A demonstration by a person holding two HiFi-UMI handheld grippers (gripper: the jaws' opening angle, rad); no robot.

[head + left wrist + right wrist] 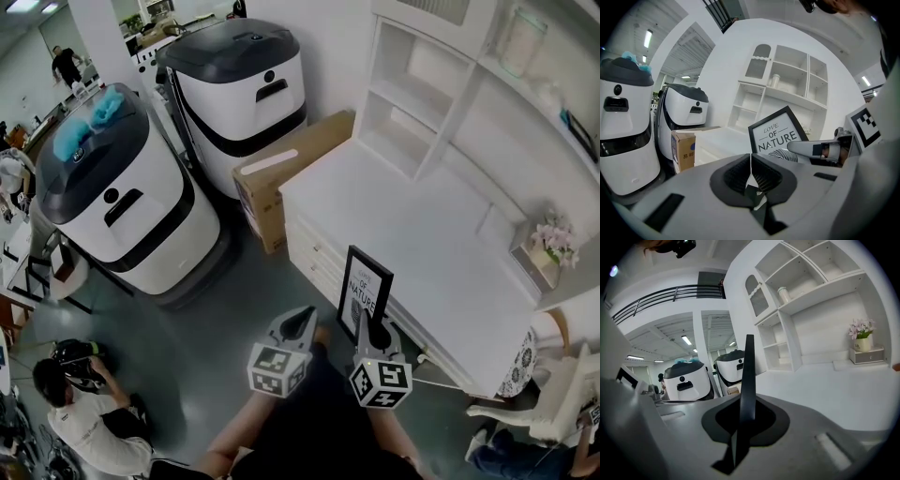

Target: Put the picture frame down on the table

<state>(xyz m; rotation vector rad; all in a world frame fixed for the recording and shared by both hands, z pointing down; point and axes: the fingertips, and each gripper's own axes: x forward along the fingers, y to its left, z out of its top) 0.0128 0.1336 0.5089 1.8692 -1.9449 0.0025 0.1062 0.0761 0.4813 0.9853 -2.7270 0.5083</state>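
Picture frame [365, 289] held upright in the air, black-rimmed, with a white print reading LOVE OF NATURE. Not on the table [427, 239]; hanging just off its front edge, before the drawer fronts, print facing the left side. Clamped at the bottom by the right gripper [366, 325], jaws closed tight on the frame's thin edge; seen edge-on as a dark blade rising from between the pads in the right gripper view [748, 380]. Left gripper [303, 321] just beside, level with the other, jaws pressed together on nothing [751, 169]. Print plainly legible past it in the left gripper view [777, 135].

Off the table's left end, a cardboard box [281, 176] on the floor. Beyond that, two white-and-black machines [127, 202]. At the table's back edge, a white shelf unit [417, 89]; near its right edge, a small flower pot [551, 246].
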